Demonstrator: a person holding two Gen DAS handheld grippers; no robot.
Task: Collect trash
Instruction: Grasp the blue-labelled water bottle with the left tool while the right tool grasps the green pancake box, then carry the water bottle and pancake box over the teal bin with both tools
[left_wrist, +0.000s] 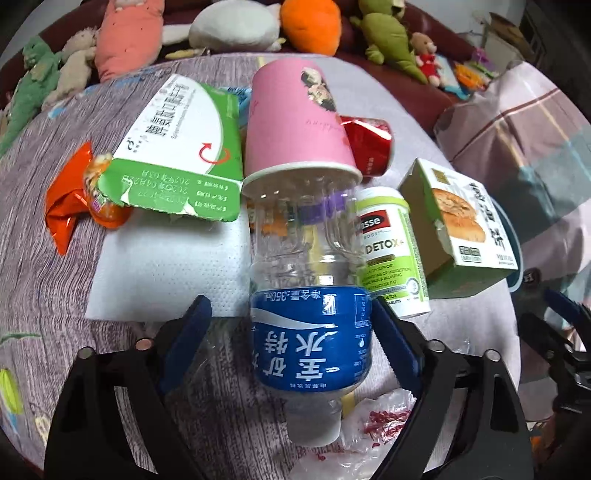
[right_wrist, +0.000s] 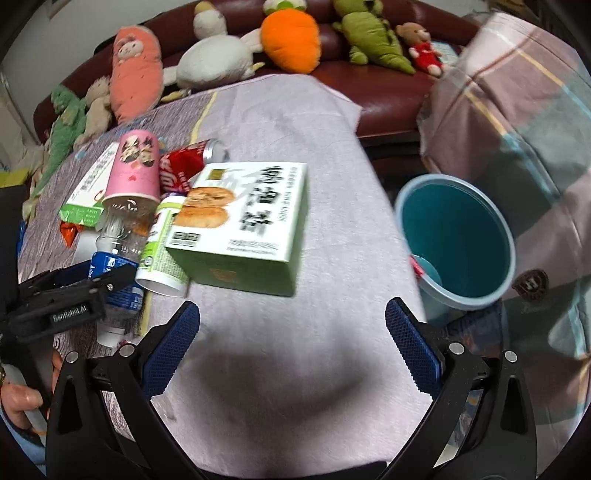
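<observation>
A clear plastic water bottle (left_wrist: 310, 343) with a blue label lies on the table, cap toward me, between the open fingers of my left gripper (left_wrist: 291, 332); the right pad touches the label, the left stands apart. Its base sits in a pink paper cup (left_wrist: 295, 122). Around it lie a green-white carton (left_wrist: 184, 147), an orange wrapper (left_wrist: 74, 195), a red can (left_wrist: 369, 144), a Detox tub (left_wrist: 391, 254) and a biscuit box (left_wrist: 461, 229). My right gripper (right_wrist: 291, 347) is open and empty over bare cloth, near the biscuit box (right_wrist: 243, 221). A blue bin (right_wrist: 458, 236) stands right.
A white napkin (left_wrist: 166, 269) lies under the carton. A crumpled clear plastic bag (left_wrist: 373, 432) lies by the bottle cap. Plush toys (right_wrist: 229, 55) line the red sofa behind the table. A plaid cloth (right_wrist: 517, 122) hangs at the right beside the bin.
</observation>
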